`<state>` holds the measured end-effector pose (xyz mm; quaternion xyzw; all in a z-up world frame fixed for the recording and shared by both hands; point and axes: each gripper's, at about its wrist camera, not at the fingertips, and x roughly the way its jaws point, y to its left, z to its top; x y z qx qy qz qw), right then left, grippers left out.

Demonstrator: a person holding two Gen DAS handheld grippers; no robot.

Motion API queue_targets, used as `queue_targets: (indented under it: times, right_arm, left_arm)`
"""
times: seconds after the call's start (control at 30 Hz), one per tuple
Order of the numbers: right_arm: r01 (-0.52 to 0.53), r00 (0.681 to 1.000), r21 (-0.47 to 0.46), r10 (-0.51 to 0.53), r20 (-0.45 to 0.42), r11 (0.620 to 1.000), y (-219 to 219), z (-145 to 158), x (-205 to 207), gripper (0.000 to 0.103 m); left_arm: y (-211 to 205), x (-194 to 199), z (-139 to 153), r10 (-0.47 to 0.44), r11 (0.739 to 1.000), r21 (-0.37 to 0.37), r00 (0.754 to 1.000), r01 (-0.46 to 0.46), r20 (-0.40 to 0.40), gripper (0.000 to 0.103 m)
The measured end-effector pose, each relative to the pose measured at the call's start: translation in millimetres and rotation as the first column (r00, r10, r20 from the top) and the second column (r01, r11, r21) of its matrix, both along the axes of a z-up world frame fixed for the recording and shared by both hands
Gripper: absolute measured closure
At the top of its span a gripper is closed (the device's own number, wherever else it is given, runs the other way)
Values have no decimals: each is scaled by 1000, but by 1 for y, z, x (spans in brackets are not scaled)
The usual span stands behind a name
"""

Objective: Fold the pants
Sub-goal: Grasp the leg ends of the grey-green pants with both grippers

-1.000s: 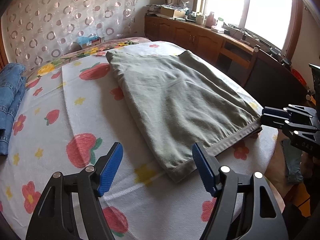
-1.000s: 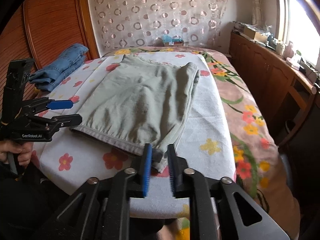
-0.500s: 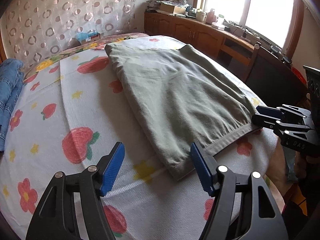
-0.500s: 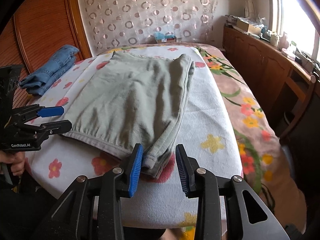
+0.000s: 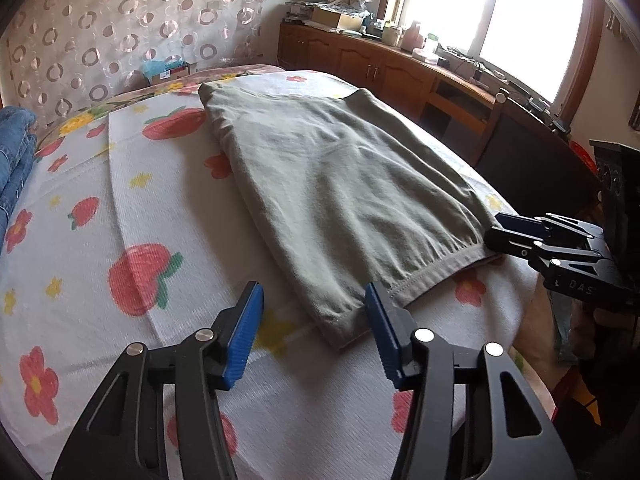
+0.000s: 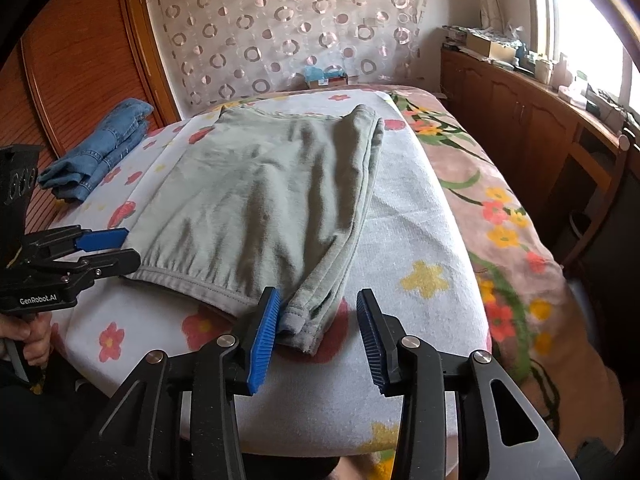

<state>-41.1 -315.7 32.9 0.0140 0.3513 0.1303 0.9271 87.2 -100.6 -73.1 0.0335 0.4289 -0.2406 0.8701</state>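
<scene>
Grey-green pants [image 5: 340, 172] [image 6: 260, 200] lie folded flat on a white flowered towel [image 5: 160, 200] over the bed. My left gripper [image 5: 314, 332] stands at the near left corner of the waistband. Its jaws are closing, the corner lies between them, and the pads are not pressing on it. My right gripper [image 6: 318, 332] is at the near right corner, its jaws opening. The cloth's corner lies between them, against the left pad. Each gripper shows in the other's view: the right gripper [image 5: 508, 232] and the left gripper [image 6: 104, 248].
Folded blue jeans [image 6: 96, 156] [image 5: 12, 160] lie at the far left of the bed. Wooden cabinets [image 6: 520, 120] with clutter run under the window on the right. A wooden panel [image 6: 80, 60] stands at the left. A hand [image 6: 32, 336] holds the left gripper.
The right jaws, nearly shut at the pants' corner a second ago, have spread wide. The left jaws have narrowed around the other corner. The pants have not moved.
</scene>
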Motion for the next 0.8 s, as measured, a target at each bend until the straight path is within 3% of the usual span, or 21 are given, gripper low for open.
queue_targets:
  times: [0.17, 0.37, 0.47, 0.63, 0.8]
  right_arm:
    - [-12, 1000, 12, 12, -1, 1000, 2, -1, 0, 65]
    - [-43, 999, 20, 43, -2, 999, 6, -1, 0, 82]
    - [-55, 998, 18, 55, 1, 998, 9, -1, 0, 90]
    - [-58, 998, 28, 58, 6, 998, 9, 0, 0, 94]
    - [-80, 996, 49, 78, 37, 996, 9, 14, -3, 94]
  left_arm:
    - [0, 0, 0, -1, 1000, 2, 1000, 1, 1, 49]
    - [-1, -5, -1, -26, 1000, 3, 1000, 26, -6, 51]
    - [-3, -7, -1, -39, 999, 0, 999, 39, -8, 57]
    - [-7, -10, 1, -75, 997, -27, 997, 74, -11, 83]
    - [-3, -12, 17, -61, 997, -52, 998, 61, 11, 90]
